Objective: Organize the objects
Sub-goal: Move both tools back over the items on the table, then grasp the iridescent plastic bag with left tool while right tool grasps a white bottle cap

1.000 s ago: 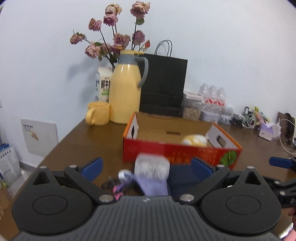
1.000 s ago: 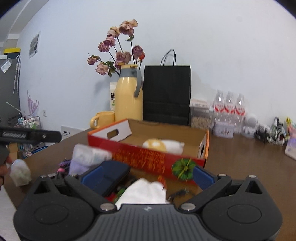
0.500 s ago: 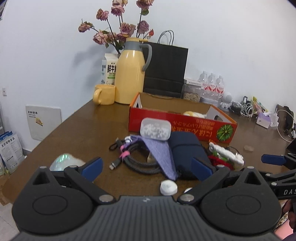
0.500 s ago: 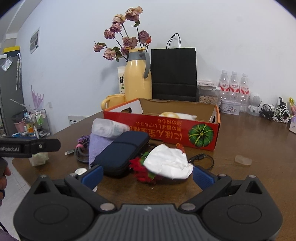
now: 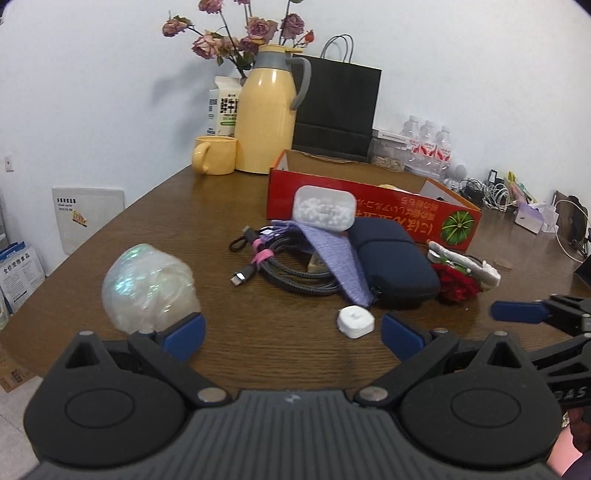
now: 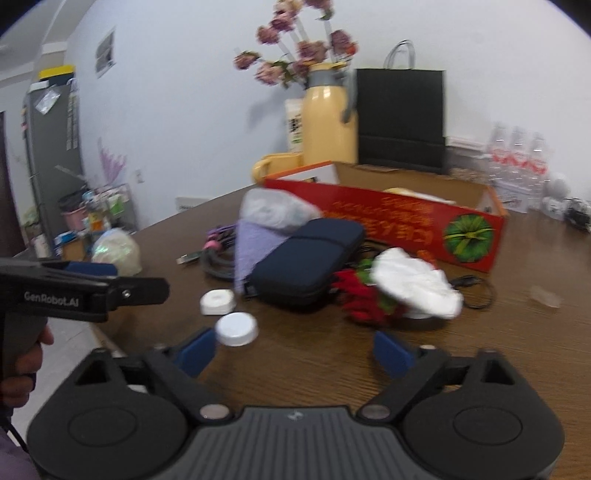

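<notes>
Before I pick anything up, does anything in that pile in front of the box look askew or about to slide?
Yes. The clear pill case sits tilted on top of the pile, propped on the lilac cloth and the navy pouch, against the red box. It could slide if either is pulled. Nothing looks spilled or broken.

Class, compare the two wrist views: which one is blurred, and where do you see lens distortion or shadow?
Left wrist view: sharp; the yellow jug and dried flowers cast a soft shadow on the wall. Right wrist view: smeared throughout, blurring the red box. Both views: fisheye curvature with dark corners.
</notes>
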`<state>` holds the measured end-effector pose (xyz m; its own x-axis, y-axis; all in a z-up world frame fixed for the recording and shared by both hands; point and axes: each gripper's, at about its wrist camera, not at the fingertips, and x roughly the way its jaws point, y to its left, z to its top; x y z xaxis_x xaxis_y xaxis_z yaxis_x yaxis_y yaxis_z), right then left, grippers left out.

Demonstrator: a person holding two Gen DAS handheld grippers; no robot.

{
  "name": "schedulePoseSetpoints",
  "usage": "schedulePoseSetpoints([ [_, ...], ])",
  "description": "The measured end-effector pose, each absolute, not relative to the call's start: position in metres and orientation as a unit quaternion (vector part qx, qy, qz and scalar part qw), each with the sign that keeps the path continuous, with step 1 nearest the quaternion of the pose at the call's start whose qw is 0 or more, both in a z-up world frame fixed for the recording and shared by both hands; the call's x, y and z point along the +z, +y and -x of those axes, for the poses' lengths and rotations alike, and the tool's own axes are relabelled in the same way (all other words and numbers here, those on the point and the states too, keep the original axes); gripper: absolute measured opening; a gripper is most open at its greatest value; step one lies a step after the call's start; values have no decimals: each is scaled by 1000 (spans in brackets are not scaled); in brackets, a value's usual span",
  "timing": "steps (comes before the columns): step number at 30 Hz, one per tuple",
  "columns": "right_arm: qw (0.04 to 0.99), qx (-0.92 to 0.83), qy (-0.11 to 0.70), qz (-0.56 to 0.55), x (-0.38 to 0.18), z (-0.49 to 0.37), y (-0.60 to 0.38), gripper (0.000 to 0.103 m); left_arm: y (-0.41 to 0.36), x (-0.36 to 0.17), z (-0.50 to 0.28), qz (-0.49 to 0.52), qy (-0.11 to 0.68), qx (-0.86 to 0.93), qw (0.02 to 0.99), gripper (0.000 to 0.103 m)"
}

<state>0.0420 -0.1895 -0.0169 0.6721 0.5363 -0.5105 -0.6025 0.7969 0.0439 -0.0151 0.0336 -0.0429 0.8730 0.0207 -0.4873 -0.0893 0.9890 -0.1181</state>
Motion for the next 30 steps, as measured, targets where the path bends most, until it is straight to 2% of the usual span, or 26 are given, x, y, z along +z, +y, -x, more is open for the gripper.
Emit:
schedulePoseSetpoints([
  [2, 906, 326, 259, 71, -20, -43, -179, 72, 39, -45, 18, 72, 251, 32, 965, 103],
  [6, 895, 353, 258, 85, -22, -46, -160, 60, 49, -47, 23, 74, 254, 31, 964, 103],
  [9, 890, 360, 263, 94, -25, -49, -147, 45, 54, -48, 26, 75, 255, 30, 964, 103],
  [10, 887, 363, 270, 92, -27, -51, -145, 31, 56, -47, 27, 74, 257, 30, 963, 103],
  [11, 886, 366, 270, 88, -28, -51, -144, 27, 57, -47, 28, 73, 259, 29, 963, 103],
  [30, 907, 324, 259, 69, -23, -54, -157, 27, 89, -39, 38, 64, 244, 69, 965, 103],
])
